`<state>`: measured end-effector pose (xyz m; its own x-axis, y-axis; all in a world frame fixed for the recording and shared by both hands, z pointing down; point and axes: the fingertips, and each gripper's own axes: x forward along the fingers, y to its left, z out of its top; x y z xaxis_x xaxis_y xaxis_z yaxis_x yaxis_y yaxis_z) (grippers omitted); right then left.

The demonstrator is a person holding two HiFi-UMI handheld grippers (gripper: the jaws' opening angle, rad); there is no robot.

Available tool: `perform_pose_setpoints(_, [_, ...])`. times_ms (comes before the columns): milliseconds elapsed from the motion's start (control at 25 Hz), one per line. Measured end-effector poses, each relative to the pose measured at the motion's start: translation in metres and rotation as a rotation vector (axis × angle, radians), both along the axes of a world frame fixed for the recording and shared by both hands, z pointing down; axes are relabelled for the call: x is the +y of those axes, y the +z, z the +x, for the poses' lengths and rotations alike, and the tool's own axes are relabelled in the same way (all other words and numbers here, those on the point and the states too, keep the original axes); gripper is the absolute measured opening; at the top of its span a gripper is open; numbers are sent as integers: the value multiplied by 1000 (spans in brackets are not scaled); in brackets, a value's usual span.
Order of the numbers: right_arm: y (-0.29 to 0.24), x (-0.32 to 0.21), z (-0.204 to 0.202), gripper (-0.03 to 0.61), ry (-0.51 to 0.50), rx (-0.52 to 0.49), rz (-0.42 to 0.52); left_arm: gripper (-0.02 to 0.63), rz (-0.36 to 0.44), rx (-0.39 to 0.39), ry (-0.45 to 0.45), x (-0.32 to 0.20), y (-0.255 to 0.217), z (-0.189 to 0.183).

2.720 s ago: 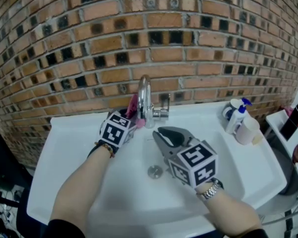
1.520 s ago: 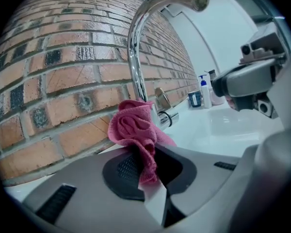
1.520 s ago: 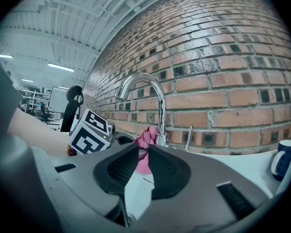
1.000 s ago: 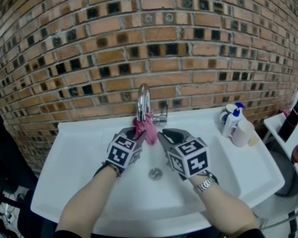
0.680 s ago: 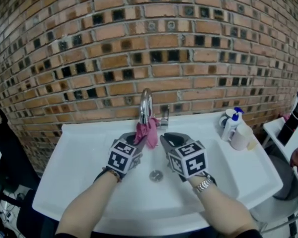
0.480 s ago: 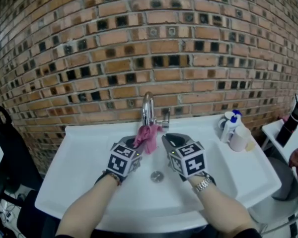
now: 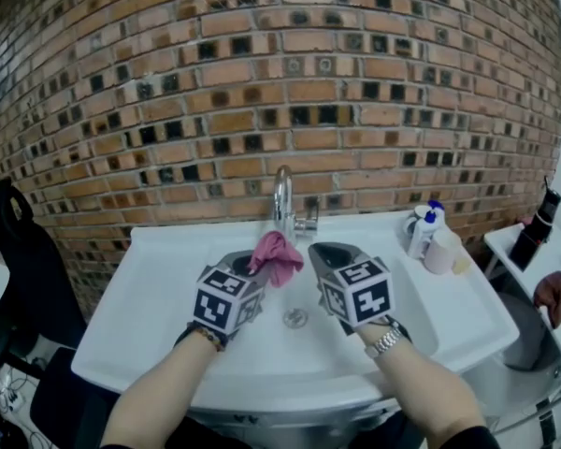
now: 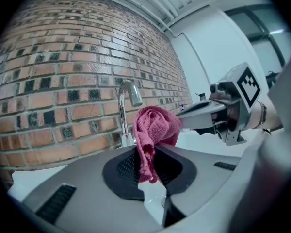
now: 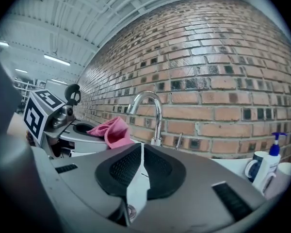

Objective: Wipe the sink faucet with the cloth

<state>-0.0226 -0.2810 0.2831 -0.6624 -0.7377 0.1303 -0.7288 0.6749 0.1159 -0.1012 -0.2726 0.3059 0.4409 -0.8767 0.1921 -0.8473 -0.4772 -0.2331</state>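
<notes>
- Two grippers hang over a white sink, one in each of the person's hands, both pointing toward 12 o'clock at the brick wall.
- The left gripper sits at about 10 o'clock from the drain. Its jaws are drawn narrow and pinch a pink cloth.
- In the left gripper view the cloth is caught by a hanging fold between the black pads. The rest bunches up in a soft wad above the tips.
- The cloth is over the basin, at 6 o'clock from the faucet and just in front of it. In the right gripper view a sliver of wall shows between cloth and chrome pipe, so the two look apart.
- The faucet stands upright at the back rim, at 12 o'clock of the basin. Its curved spout arches toward the grippers, and a small lever sticks out at its 3 o'clock side.
- The right gripper sits at about 1 o'clock from the drain, beside the left one and just right of the cloth. Its jaws are pulled together to a thin slit with the tips meeting, and nothing lies between them.
- The right gripper touches neither cloth nor faucet.
- A pump bottle and a pale cup stand together on the sink's ledge at 2 o'clock, well apart from both grippers.
</notes>
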Motion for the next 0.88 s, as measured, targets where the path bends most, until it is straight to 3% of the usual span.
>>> perform_pose_setpoints(880, [-12, 176, 27, 14, 30, -54, 91, 46, 78, 72, 17, 174, -21, 23])
